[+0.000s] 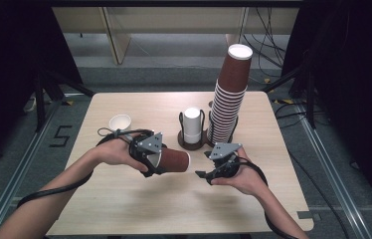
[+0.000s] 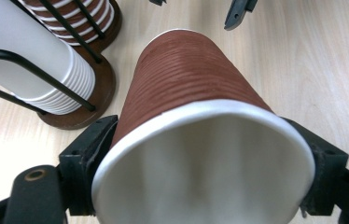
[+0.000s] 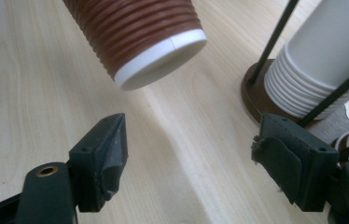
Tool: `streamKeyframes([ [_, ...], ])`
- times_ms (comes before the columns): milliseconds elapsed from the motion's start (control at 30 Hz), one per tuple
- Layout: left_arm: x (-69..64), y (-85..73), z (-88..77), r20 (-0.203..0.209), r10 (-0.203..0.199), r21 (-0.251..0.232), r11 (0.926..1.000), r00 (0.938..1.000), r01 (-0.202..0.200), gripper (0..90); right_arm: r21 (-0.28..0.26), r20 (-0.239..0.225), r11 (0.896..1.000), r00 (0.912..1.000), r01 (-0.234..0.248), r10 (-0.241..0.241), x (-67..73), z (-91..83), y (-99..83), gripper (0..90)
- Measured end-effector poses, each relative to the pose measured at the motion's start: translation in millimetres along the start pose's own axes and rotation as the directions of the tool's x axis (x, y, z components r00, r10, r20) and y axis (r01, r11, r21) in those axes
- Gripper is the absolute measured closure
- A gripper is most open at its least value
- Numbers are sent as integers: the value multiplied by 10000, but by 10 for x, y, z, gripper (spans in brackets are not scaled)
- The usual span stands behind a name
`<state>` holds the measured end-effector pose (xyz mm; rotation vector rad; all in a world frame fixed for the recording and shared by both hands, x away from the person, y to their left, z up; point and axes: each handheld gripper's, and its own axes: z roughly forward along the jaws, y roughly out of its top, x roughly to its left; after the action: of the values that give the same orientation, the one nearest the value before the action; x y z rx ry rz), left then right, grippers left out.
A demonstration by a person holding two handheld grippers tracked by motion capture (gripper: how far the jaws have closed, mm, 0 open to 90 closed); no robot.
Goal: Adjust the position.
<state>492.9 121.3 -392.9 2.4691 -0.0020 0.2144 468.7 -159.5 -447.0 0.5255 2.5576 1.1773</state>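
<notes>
A brown ribbed paper cup (image 1: 174, 160) lies level just above the table, its white-lined mouth toward my left gripper (image 1: 156, 160) and its base pointing right. In the left gripper view the cup (image 2: 186, 88) sits between both black jaws, and the left gripper (image 2: 200, 172) is shut on it near the rim. My right gripper (image 1: 201, 175) stands open just right of the cup's base. In the right gripper view nothing lies between the jaws of the right gripper (image 3: 191, 154), and the cup's base (image 3: 135, 28) hangs ahead and a little to the left.
A wire holder with a stack of white cups (image 1: 191, 125) stands behind the grippers at the table's middle. Next to it on the right rises a tall stack of brown cups (image 1: 229, 94). A single small white cup (image 1: 120, 122) stands at the left.
</notes>
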Motion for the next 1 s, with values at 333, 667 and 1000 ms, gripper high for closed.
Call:
streamKeyframes([
  [333,6,78,32,205,100,854,9963,9997,-118,202,315,-230,9991,9994,284,-276,47,20,53,260],
  [667,17,125,67,551,116,1565,9875,9984,-201,202,491,-436,9973,9977,542,-521,79,73,80,260],
  [1000,39,160,68,666,87,1827,9830,9977,-207,202,279,-544,9939,9930,1064,-1048,86,125,139,252],
])
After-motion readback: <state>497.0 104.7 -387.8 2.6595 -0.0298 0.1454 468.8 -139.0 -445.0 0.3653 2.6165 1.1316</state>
